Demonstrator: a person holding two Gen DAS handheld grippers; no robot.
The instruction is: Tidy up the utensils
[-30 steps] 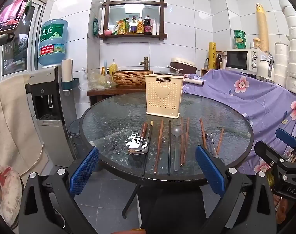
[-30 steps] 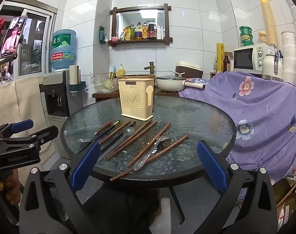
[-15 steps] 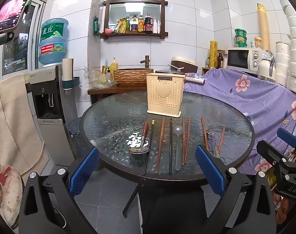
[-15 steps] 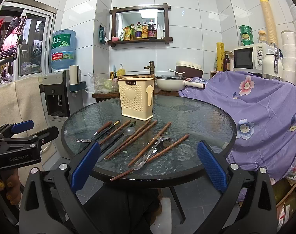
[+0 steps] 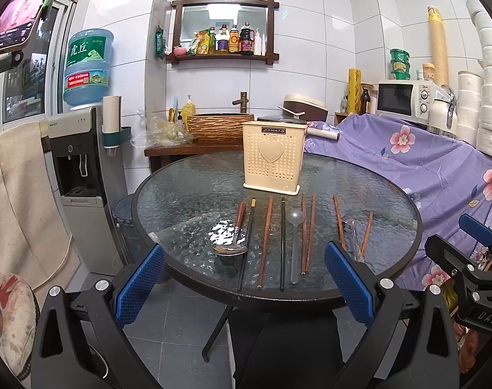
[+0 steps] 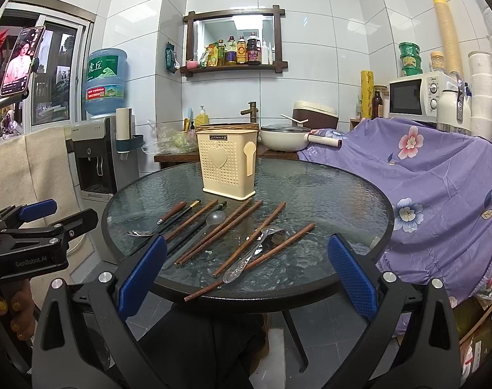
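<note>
Left wrist view: left gripper held off the near rim of round glass table, jaws spread wide, nothing between the pads. Utensils laid in a row on the glass — wood-handled spoon, black chopstick, brown chopsticks, grey ladle spoon. Cream perforated holder upright just behind the row. Right wrist view: right gripper likewise wide apart and empty, short of the table edge; clear plastic spoon lying between two brown chopsticks nearest it — holder beyond the row.
</note>
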